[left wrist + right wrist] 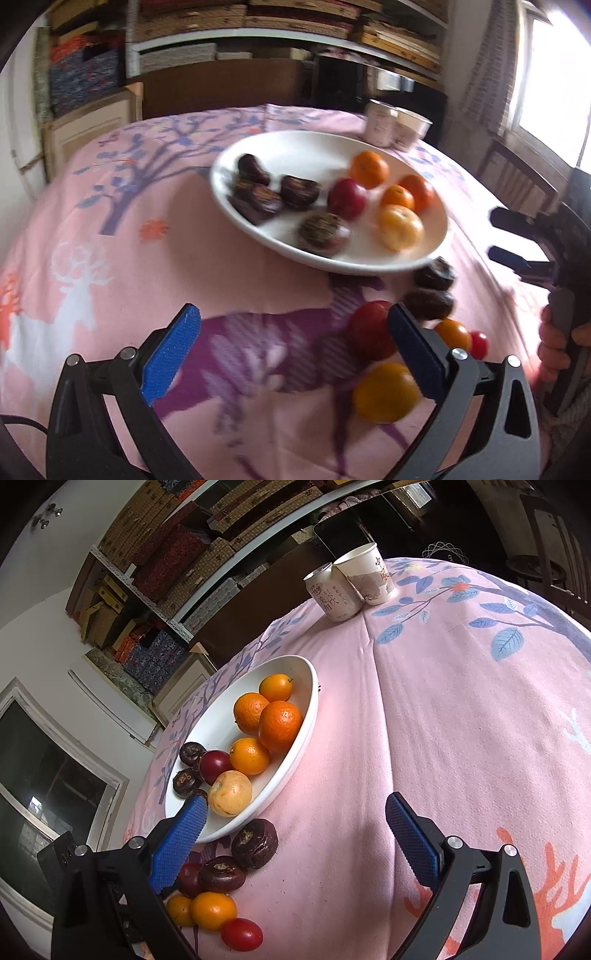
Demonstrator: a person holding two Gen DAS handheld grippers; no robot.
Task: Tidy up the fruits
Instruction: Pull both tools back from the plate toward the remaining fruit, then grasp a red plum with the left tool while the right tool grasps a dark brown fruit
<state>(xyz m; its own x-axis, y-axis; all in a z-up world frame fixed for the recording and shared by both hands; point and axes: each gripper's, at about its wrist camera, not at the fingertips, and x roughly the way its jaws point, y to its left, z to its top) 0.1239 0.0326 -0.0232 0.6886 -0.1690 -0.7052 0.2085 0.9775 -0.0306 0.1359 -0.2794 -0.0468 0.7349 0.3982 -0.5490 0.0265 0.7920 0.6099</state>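
Observation:
A white bowl [295, 147] [295, 746] on the pink cloth holds oranges [369, 169] [280, 724], a red plum [346, 198], a pale yellow fruit [229, 793] and several dark brown fruits [298, 191]. Loose fruit lies on the cloth beside the bowl: two dark brown fruits [428, 303] [255, 842], a red plum [369, 330], a yellow-orange fruit [386, 392] [213, 910] and a small red tomato [242, 934]. My left gripper [293, 354] is open and empty, just left of the loose fruit. My right gripper [295, 834] is open and empty, right of the loose fruit.
A drink can [332, 594] and a paper cup [369, 574] stand together at the table's far edge. Shelves of boxes [258, 22] fill the wall behind. A window [554, 74] is to the right. The right gripper and the hand holding it show in the left wrist view [535, 240].

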